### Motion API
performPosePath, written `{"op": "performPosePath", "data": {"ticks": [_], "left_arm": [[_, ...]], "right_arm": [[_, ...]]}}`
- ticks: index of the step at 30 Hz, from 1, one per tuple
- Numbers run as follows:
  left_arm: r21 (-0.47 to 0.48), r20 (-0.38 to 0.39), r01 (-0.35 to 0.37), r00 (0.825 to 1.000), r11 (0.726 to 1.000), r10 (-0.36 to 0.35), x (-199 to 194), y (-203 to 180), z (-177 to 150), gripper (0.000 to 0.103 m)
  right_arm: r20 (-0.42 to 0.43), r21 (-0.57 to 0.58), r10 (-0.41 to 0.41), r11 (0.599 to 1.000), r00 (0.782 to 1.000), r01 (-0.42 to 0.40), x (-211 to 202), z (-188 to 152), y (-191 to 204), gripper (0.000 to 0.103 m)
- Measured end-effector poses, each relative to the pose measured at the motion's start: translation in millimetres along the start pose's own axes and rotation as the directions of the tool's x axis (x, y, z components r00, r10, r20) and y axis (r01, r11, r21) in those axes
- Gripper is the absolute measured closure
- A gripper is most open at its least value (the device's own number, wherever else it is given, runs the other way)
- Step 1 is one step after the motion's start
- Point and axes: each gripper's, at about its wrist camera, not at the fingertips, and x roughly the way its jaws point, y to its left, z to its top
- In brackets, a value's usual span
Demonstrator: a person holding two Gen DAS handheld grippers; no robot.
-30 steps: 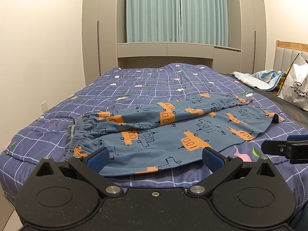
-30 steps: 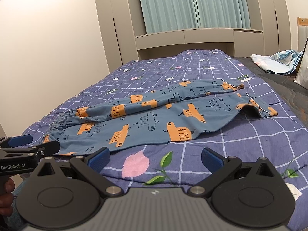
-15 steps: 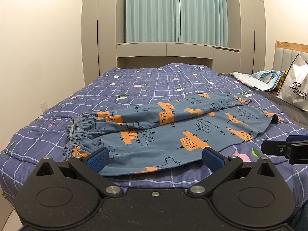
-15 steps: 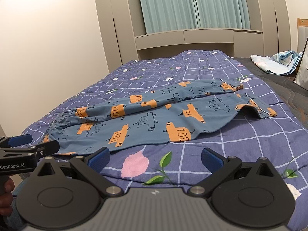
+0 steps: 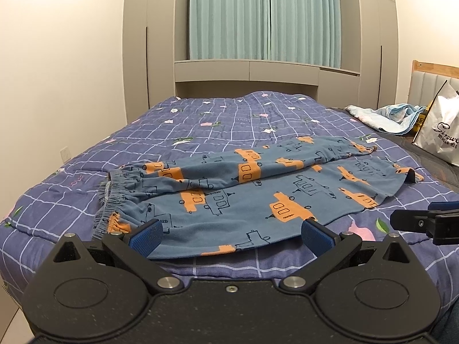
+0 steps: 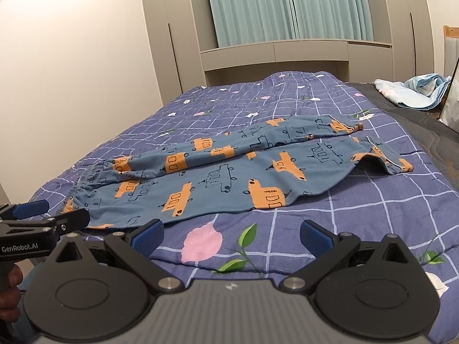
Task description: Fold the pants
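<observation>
Pants point(image 5: 243, 197) lying lengthwise, legs overlapping, on bed point(image 5: 218, 126); cross folds remaining. Left tongs point(image 5: 231, 233) and right tongs point(image 6: 231, 233) gaping wide, holding nothing.

Soft matt cloth is seen in the pants point(image 5: 243, 200) and quilted bedspread point(image 5: 229, 120); the bag point(image 5: 439, 137) looks glossy.
</observation>
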Motion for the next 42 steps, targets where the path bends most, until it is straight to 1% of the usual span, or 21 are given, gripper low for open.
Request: {"op": "performPosePath", "data": {"ticks": [9, 14, 24, 30, 36, 42], "left_arm": [[-0.008, -0.011, -0.006, 1.0, 1.0, 0.006, 2.6, 0.5, -0.4, 0.0], [-0.017, -0.002, -0.001, 1.0, 1.0, 0.001, 0.9, 1.4, -0.8, 0.0], [-0.021, -0.007, -0.007, 1.0, 1.0, 0.007, 2.5, 2.3, -1.2, 0.0], [-0.023, -0.013, -0.017, 1.0, 1.0, 0.017, 7.7, 3.3, 0.4, 0.0], [-0.046, -0.024, -0.032, 0.999, 0.998, 0.031, 19.7, 9.3, 9.2, 0.0], [-0.018, -0.019, -0.082, 0.997, 0.997, 0.081, 40.1, 19.3, 35.0, 0.0]], "right_arm": [[-0.015, -0.001, -0.004, 1.0, 1.0, 0.003, 1.4, 1.2, 0.7, 0.0], [-0.02, -0.006, -0.009, 1.0, 1.0, 0.009, 1.1, 1.8, 1.8, 0.0], [-0.022, -0.009, -0.013, 1.0, 1.0, 0.013, 3.4, 4.9, 3.0, 0.0], [-0.029, -0.036, -0.028, 0.999, 0.999, 0.027, 9.6, 10.1, 6.6, 0.0], [-0.044, -0.082, -0.065, 0.995, 0.997, 0.061, 20.2, 21.2, 14.2, 0.0], [-0.032, -0.12, -0.054, 0.992, 0.998, 0.05, 34.5, 42.9, 19.7, 0.0]]}}
